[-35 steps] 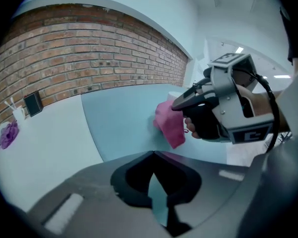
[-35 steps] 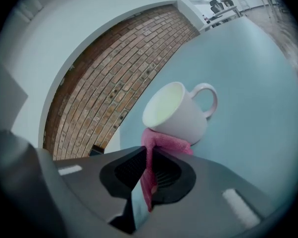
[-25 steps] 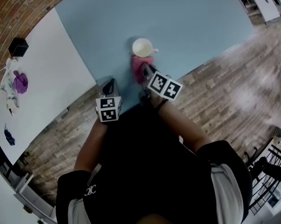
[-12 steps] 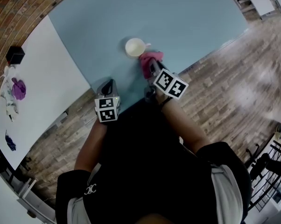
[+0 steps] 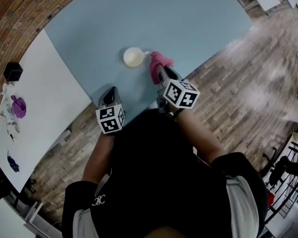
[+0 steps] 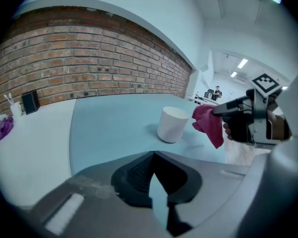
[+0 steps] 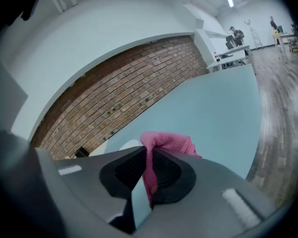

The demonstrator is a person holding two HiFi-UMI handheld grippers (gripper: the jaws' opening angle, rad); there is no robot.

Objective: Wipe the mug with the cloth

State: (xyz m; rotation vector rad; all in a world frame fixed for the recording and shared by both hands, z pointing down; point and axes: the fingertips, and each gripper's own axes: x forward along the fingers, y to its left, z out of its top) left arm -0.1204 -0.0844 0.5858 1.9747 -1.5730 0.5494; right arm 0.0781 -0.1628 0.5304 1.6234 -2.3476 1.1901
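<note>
Pink cloth (image 7: 169,142) pinched in right gripper (image 7: 147,152); left gripper (image 6: 153,156) fingers (image 6: 135,175) together.

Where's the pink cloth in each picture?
Head view: pink cloth above centre, just right of the white mug, in the right gripper.
Left gripper view: right of centre, hanging beside the mug.
Right gripper view: low centre, pinched between the fingers.
Shared landmark: the brick wall.
</note>
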